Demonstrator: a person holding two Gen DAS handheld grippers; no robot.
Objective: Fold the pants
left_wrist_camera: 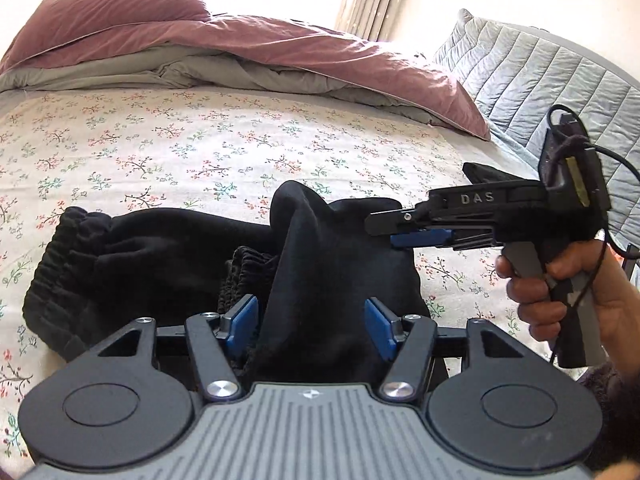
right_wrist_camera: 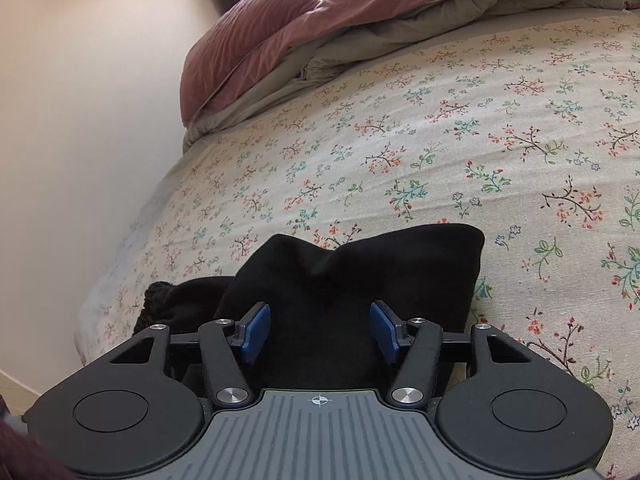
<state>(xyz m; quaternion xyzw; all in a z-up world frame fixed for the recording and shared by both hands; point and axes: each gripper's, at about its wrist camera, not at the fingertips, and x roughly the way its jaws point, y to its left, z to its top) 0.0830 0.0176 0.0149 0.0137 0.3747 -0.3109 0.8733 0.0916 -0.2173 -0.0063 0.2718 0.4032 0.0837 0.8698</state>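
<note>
Two grippers work over a floral bedsheet (left_wrist_camera: 160, 140). Black pants (left_wrist_camera: 160, 260) lie bunched on it, one fold peaked up. Left gripper (left_wrist_camera: 312, 330): blue pads spread wide, the fold between them unpressed. Right gripper (right_wrist_camera: 320, 334): tilted downward, jaws parted over the cloth, hand (left_wrist_camera: 560, 292) gripping its handle; body marked "DAS".

Pants (left_wrist_camera: 160, 264) black. Sheet (left_wrist_camera: 180, 152) off-white w/ small floral sprigs, red, teal, dark twigs. Duvet (left_wrist_camera: 280, 48) dusty mauve, grey underside. Quilted cover (left_wrist_camera: 540, 68) pale grey-blue. Gripper pads (left_wrist_camera: 244, 320) blue, frames black, bodies grey ribbed. Wall (right_wrist_camera: 80, 120) cream.
</note>
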